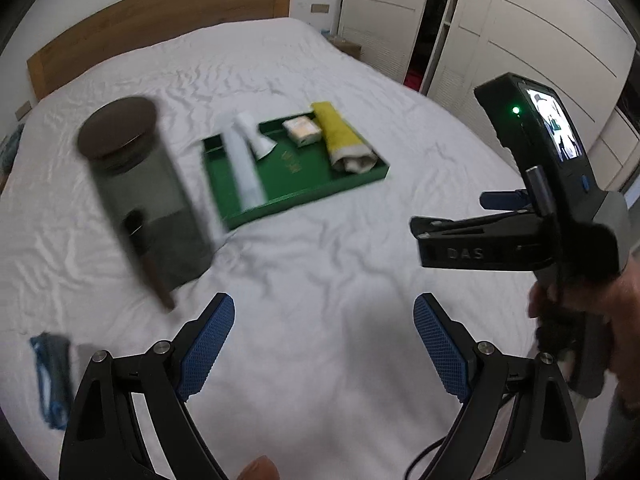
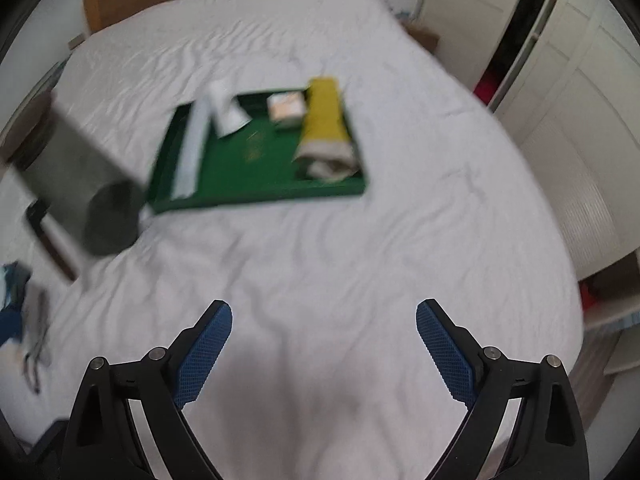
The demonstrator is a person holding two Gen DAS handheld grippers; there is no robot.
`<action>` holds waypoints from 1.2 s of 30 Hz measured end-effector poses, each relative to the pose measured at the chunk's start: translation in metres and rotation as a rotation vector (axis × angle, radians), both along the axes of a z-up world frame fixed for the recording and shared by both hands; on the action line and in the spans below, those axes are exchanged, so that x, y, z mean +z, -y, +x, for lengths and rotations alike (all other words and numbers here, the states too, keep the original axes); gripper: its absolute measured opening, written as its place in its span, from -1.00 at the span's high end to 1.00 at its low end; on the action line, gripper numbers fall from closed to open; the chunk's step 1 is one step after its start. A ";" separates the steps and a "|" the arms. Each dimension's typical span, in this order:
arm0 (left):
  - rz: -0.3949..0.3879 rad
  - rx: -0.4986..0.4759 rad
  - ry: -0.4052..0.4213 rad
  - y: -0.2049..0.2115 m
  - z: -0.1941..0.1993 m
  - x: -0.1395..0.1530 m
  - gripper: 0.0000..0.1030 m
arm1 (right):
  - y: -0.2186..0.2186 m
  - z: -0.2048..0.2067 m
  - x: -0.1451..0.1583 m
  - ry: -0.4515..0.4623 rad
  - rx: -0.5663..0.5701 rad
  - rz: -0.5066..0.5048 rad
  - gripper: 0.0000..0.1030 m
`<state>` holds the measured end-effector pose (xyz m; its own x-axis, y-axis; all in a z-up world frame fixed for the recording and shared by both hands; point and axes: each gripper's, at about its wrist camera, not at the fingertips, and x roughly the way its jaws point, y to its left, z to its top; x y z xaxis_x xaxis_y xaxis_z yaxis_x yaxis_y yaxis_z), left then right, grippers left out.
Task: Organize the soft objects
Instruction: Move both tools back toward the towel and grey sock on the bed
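Observation:
A green tray (image 1: 280,188) (image 2: 248,168) lies on the white bed sheet (image 1: 320,264). In it are a yellow rolled towel (image 1: 344,140) (image 2: 324,120), a long white roll (image 1: 244,160) (image 2: 190,152), a second white piece (image 1: 262,146) and a small pale packet (image 1: 302,130) (image 2: 286,110). My left gripper (image 1: 324,308) hovers open above bare sheet, well short of the tray, with nothing between its blue pads. My right gripper (image 2: 324,312) is also open and empty over the sheet. Its housing (image 1: 560,168) shows at the right of the left wrist view, held by a hand (image 1: 592,312).
A glass jar with a dark lid (image 1: 136,192) (image 2: 80,184) stands left of the tray, blurred. A blue item (image 1: 50,376) lies at the lower left. The wooden headboard (image 1: 160,12) is at the far end and white wardrobe doors (image 1: 540,40) at the right.

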<state>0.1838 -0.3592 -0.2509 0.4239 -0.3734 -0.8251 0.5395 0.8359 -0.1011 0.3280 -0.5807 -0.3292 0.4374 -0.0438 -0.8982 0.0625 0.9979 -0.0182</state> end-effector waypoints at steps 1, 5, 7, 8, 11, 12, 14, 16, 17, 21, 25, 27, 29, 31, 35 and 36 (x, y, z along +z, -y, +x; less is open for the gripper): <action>0.004 0.000 0.002 -0.010 -0.002 0.001 -0.70 | -0.008 -0.005 0.000 -0.022 0.013 0.012 -0.84; 0.031 0.029 -0.006 -0.068 -0.010 0.008 -0.70 | -0.054 -0.026 0.005 -0.121 0.100 0.034 -0.87; 0.035 0.055 -0.001 -0.096 -0.011 0.013 -0.70 | -0.074 -0.035 0.010 -0.142 0.140 0.037 -0.90; 0.038 0.070 0.000 -0.111 -0.013 0.016 -0.70 | -0.083 -0.039 0.010 -0.154 0.158 0.044 -0.91; 0.061 0.124 0.013 -0.153 -0.015 0.022 -0.70 | -0.119 -0.053 0.015 -0.170 0.229 0.036 -0.95; 0.066 0.139 0.017 -0.161 -0.013 0.021 -0.70 | -0.135 -0.058 0.018 -0.170 0.256 0.034 -0.97; 0.088 0.187 0.039 -0.190 -0.011 0.023 -0.70 | -0.151 -0.061 0.019 -0.159 0.283 0.043 -0.97; 0.110 0.226 0.065 -0.218 -0.010 0.023 -0.70 | -0.173 -0.067 0.025 -0.124 0.301 0.048 -0.98; 0.127 0.246 0.073 -0.234 -0.008 0.022 -0.70 | -0.183 -0.069 0.025 -0.100 0.305 0.054 -0.98; 0.191 0.322 0.080 -0.297 -0.006 0.011 -0.71 | -0.216 -0.086 0.023 -0.006 0.294 0.150 -0.98; 0.267 0.386 0.018 -0.357 -0.009 -0.011 -0.71 | -0.250 -0.105 0.006 0.017 0.323 0.212 -0.98; 0.286 0.420 -0.025 -0.383 -0.011 -0.024 -0.70 | -0.267 -0.110 -0.008 0.011 0.340 0.244 -0.98; 0.261 0.453 -0.084 -0.405 -0.010 -0.037 -0.71 | -0.281 -0.112 -0.015 0.012 0.353 0.261 -0.98; 0.233 0.464 -0.134 -0.416 -0.008 -0.047 -0.71 | -0.293 -0.106 -0.024 0.024 0.366 0.261 -0.98; 0.184 0.444 -0.156 -0.412 -0.001 -0.063 -0.71 | -0.314 -0.100 -0.031 0.038 0.383 0.270 -0.98; 0.180 0.435 -0.155 -0.410 -0.001 -0.064 -0.71 | -0.318 -0.100 -0.033 0.037 0.390 0.270 -0.98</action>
<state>0.1831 0.0506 -0.3149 0.3763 -0.0353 -0.9258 0.1269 0.9918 0.0138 0.2282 -0.2627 -0.3622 0.4068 0.3628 -0.8384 -0.3222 0.9158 0.2400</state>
